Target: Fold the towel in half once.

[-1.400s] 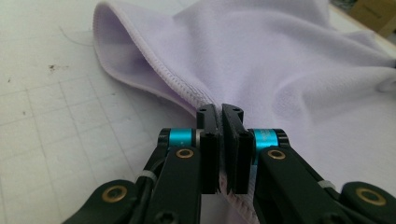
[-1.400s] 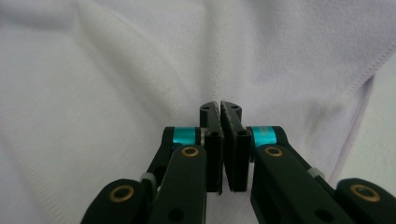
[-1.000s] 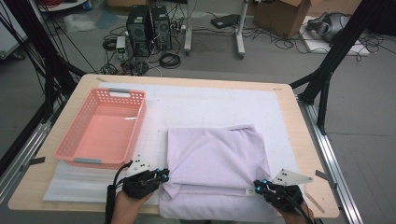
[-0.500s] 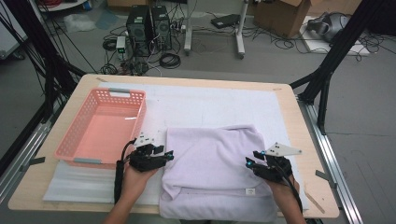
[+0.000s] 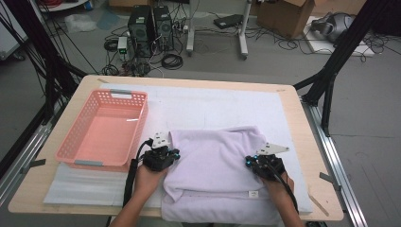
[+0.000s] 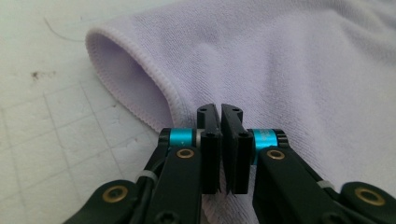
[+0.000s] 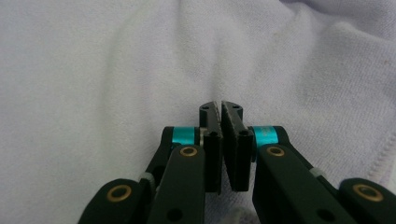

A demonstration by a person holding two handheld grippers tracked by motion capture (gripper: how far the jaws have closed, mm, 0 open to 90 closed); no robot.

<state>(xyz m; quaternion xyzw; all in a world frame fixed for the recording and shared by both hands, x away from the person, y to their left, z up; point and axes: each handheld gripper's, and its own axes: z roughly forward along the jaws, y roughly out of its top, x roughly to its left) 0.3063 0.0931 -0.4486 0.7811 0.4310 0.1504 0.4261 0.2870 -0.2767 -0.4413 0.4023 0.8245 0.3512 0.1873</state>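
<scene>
A lavender towel (image 5: 213,163) lies on the white mat in the near middle of the table, its front part doubled back over itself. My left gripper (image 5: 171,154) is at the towel's left edge, jaws pressed together with the cloth between them. In the left gripper view the jaws (image 6: 220,110) meet beside the rolled hem (image 6: 140,70). My right gripper (image 5: 251,161) is at the towel's right edge, likewise shut on cloth. The right gripper view has the closed jaws (image 7: 221,106) over creased towel (image 7: 116,70). A white label (image 5: 254,193) shows on the lower layer.
A pink plastic basket (image 5: 71,144) stands to the left of the towel with nothing in it. The white gridded mat (image 5: 213,101) covers most of the wooden table (image 5: 326,208). Black frame posts, computers and cables stand on the floor beyond the far edge.
Both grippers have moved away from the near table edge toward the far side, drawing the towel's front edge with them, so the front part now lies folded over the rest.
</scene>
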